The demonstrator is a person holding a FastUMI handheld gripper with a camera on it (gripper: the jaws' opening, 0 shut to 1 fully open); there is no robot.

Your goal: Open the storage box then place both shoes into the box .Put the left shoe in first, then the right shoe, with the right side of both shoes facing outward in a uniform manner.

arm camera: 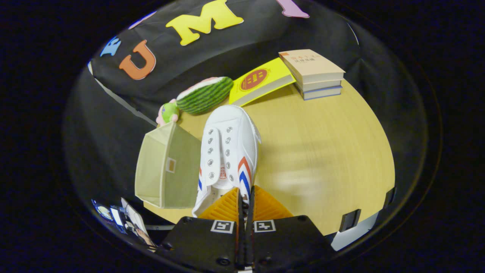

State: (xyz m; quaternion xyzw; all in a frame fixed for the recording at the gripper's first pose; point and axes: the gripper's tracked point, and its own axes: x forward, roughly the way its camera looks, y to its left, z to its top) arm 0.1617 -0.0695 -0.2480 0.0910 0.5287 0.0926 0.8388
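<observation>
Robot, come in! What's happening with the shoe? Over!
Gripper shut on shoe heel. Shoe lifted, toe pointing away. Box just left of it. Nothing blocking.

shoe (230,148): white mesh cloth, metal eyelets | storage box (166,167): matt beige fabric | table (322,151): smooth pale wood grain | gripper (245,206): ribbed orange plastic fingers (223,207) pinched on shoe's edge | books (314,74): paper, yellow cover glossy | watermelon toy (204,94): plush

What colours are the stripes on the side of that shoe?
Red and blue stripes on the white shoe, clearest in the gripper view, where the gripper pinches its heel.
</observation>
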